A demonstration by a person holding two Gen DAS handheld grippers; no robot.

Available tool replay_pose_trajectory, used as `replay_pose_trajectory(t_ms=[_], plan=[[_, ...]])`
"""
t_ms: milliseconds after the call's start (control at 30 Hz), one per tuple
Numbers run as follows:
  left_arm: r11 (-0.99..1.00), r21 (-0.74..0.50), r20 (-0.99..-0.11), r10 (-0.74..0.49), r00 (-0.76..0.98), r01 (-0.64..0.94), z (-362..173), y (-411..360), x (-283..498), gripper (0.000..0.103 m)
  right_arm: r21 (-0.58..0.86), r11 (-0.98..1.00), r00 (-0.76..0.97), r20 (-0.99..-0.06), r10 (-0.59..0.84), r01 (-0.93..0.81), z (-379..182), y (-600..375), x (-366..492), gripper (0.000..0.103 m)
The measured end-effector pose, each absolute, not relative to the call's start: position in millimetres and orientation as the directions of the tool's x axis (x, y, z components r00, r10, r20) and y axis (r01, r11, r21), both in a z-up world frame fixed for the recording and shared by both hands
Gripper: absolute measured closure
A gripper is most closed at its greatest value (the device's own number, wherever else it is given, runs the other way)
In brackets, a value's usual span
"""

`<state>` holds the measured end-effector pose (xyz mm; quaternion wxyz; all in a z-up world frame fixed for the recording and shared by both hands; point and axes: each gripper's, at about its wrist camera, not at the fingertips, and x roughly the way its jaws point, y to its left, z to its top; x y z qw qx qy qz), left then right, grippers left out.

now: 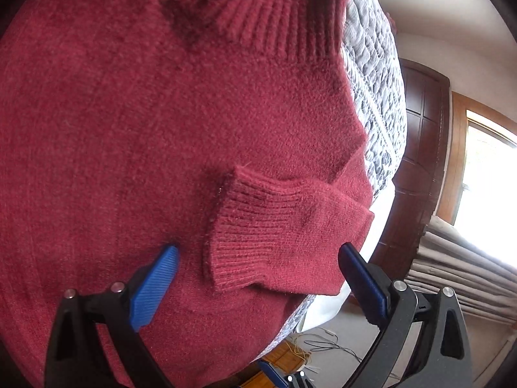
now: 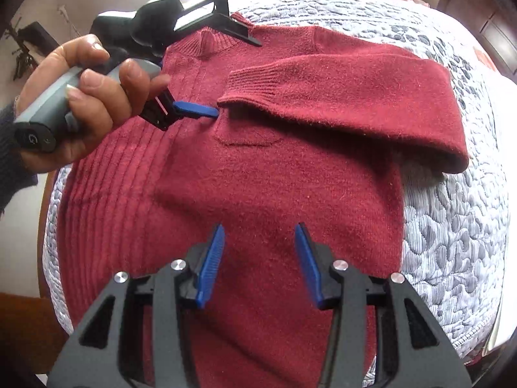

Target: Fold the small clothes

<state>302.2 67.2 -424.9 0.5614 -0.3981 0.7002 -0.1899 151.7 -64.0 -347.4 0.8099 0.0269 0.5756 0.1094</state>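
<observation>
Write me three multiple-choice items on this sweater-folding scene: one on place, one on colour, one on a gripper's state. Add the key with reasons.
1. Where does the sleeve cuff lie?
A. Folded across the sweater's body
B. Hanging off the bed
C. Tucked inside the collar

2. What colour is the sweater?
A. Navy
B. Dark red
C. Grey

3. How does the right gripper stand?
A. Shut on the hem
B. Shut on the cuff
C. Open, holding nothing

Key:
1 A, the sleeve is folded inward and its ribbed cuff rests on the chest, by the left gripper.
2 B, the knit is dark red against the grey patterned quilt.
3 C, its blue fingers stand apart over the fabric with nothing between them.
</observation>
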Motion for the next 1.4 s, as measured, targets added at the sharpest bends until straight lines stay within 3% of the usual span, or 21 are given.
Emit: replay_pose_trajectory(t_ms=[233,267,300,333,400,500,633,967,1167,1400], plan=[[0.592,-0.713,-0.614,-0.786,-0.072,-0.376,-426,47,310,0.006,0.196,0.971,0.358,-0.904,0.234,-0.139,-325,-66,153,0.055],[0.6,-0.706,-0.623,-0.779,-0.071,-0.378,-426,47,310,0.018,0.197,0.97,0.358,-0.903,0.235,-0.139,-323,-66,152,0.055],[0.618,-0.691,-0.642,-0.763,-0.076,-0.376,-426,50,310,0.042,0.198,0.97,0.358,-0.903,0.236,-0.14,-323,-65,154,0.055],[0.641,-0.671,-0.662,-0.744,-0.087,-0.374,-426,50,310,0.05,0.198,0.97,0.357,-0.904,0.237,-0.142,-322,-65,152,0.055],[0.675,-0.638,-0.691,-0.714,-0.11,-0.37,-428,63,306,0.082,0.201,0.969,0.355,-0.904,0.24,-0.144,-319,-65,149,0.055],[0.681,-0.639,-0.696,-0.71,-0.107,-0.358,-428,74,302,0.092,0.201,0.968,0.348,-0.906,0.242,-0.151,-322,-61,147,0.055],[0.729,-0.639,-0.739,-0.671,-0.068,-0.247,-403,69,302,0.097,0.207,0.966,0.344,-0.905,0.249,-0.155,-322,-56,140,0.055],[0.803,-0.582,-0.799,-0.594,0.094,0.127,-274,60,312,0.097,0.212,0.957,0.322,-0.908,0.268,-0.196,-321,-38,132,0.055],[0.831,-0.534,-0.815,-0.555,0.169,0.154,-238,106,308,0.097,0.219,0.953,0.314,-0.908,0.278,-0.209,-320,-31,130,0.054],[0.86,-0.504,-0.834,-0.507,0.218,0.074,-251,172,300,0.097,0.218,0.951,0.3,-0.912,0.278,-0.217,-325,-25,127,0.054]])
